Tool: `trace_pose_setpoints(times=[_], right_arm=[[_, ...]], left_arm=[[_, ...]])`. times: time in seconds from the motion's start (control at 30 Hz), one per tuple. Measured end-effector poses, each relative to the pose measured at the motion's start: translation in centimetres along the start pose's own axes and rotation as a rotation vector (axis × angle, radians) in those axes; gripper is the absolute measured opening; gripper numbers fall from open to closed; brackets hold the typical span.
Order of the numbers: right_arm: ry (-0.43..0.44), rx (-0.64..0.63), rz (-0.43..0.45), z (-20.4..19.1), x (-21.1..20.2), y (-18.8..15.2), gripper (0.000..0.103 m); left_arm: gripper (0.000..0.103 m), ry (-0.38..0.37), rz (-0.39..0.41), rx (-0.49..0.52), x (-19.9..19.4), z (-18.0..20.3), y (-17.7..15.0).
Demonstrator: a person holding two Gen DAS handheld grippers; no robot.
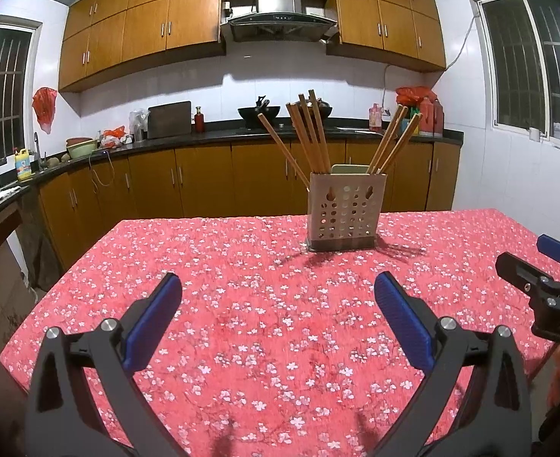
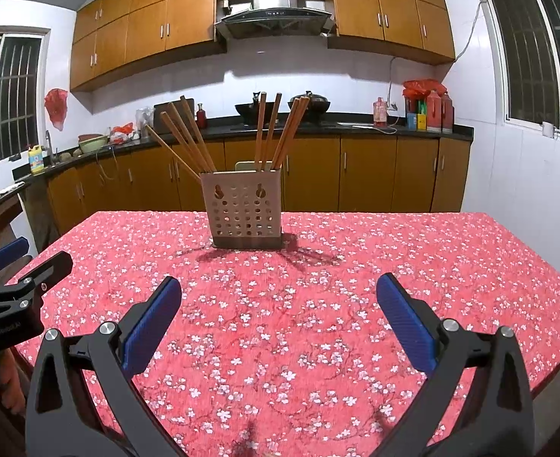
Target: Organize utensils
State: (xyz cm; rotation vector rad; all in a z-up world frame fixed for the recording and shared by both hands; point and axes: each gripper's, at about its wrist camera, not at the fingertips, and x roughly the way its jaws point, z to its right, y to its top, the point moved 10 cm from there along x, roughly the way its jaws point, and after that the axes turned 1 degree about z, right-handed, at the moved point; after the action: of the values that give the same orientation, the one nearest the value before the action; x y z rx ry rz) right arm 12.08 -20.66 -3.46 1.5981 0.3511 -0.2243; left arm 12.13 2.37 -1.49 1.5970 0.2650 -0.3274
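Observation:
A beige perforated utensil holder point(image 1: 343, 211) stands upright on the red floral tablecloth point(image 1: 241, 304), far side of the table. Several wooden chopsticks point(image 1: 310, 133) stick out of it in two bunches, leaning left and right. It also shows in the right wrist view point(image 2: 246, 209) with its chopsticks point(image 2: 268, 129). My left gripper point(image 1: 278, 293) is open and empty, hovering over the cloth well short of the holder. My right gripper point(image 2: 278, 293) is open and empty too, at about the same distance. Each gripper shows at the edge of the other's view point(image 1: 538, 266) point(image 2: 32, 266).
The table point(image 2: 394, 266) ends in edges at the left, right and far side. Beyond it run kitchen counters point(image 1: 165, 144) with woks, bottles, a cutting board and bowls, wooden cabinets above and below, and a range hood point(image 1: 278, 19).

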Motion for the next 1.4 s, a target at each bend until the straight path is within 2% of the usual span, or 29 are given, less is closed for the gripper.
trace_pose_setpoints(times=[1.4], right_arm=[[0.006,0.031,-0.025,0.52,0.43,-0.65,0.101]], left_arm=[[0.099,-0.002,-0.016,-0.007,0.53,0.43,-0.36]])
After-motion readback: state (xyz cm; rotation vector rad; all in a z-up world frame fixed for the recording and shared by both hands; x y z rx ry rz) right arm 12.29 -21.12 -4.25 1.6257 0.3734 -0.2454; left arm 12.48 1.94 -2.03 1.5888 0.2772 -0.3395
